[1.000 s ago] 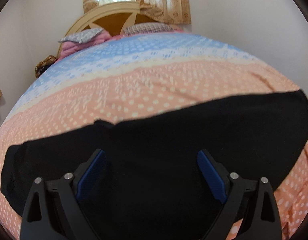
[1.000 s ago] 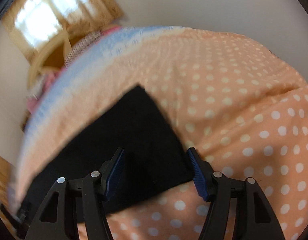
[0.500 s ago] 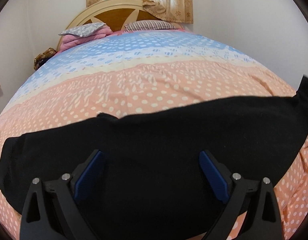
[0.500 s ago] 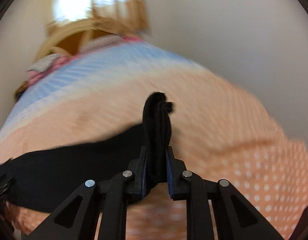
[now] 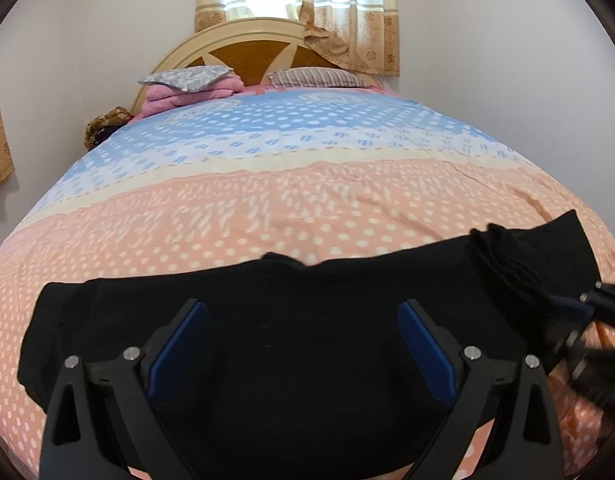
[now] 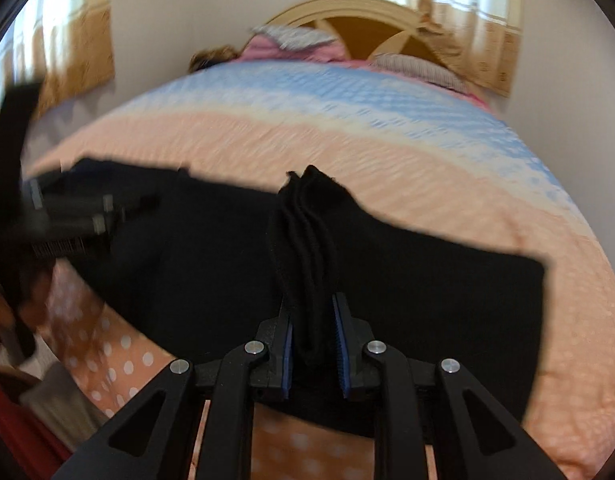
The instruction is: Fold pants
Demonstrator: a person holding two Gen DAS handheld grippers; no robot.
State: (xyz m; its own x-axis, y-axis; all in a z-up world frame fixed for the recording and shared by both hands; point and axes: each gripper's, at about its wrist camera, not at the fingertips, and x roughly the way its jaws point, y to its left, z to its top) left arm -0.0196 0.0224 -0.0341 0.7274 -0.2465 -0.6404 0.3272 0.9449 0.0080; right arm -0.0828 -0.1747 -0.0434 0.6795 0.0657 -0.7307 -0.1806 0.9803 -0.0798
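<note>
Black pants [image 5: 267,288] lie across the near part of the bed on a peach dotted cover [image 5: 307,208]. My left gripper [image 5: 301,308] hovers open over their middle with nothing between its blue pads. My right gripper [image 6: 313,300] has a bunched fold of the pants [image 6: 427,280] standing up between its pads, lifted over the flat cloth, and its jaws are opening. It shows blurred in the left wrist view as the right gripper [image 5: 587,304] at the pants' right end. The left gripper [image 6: 67,216] appears blurred at the left of the right wrist view.
The cover turns cream, then blue [image 5: 291,128] toward the head of the bed. Pillows [image 5: 187,78] and a folded pink blanket [image 5: 175,98] lie below a curved headboard [image 5: 263,46]. A curtained window [image 5: 295,4] is behind it, and walls flank the bed.
My right gripper closed on the pants' end and swept it leftward over the rest of the cloth. My left gripper stayed open and drew back a little.
</note>
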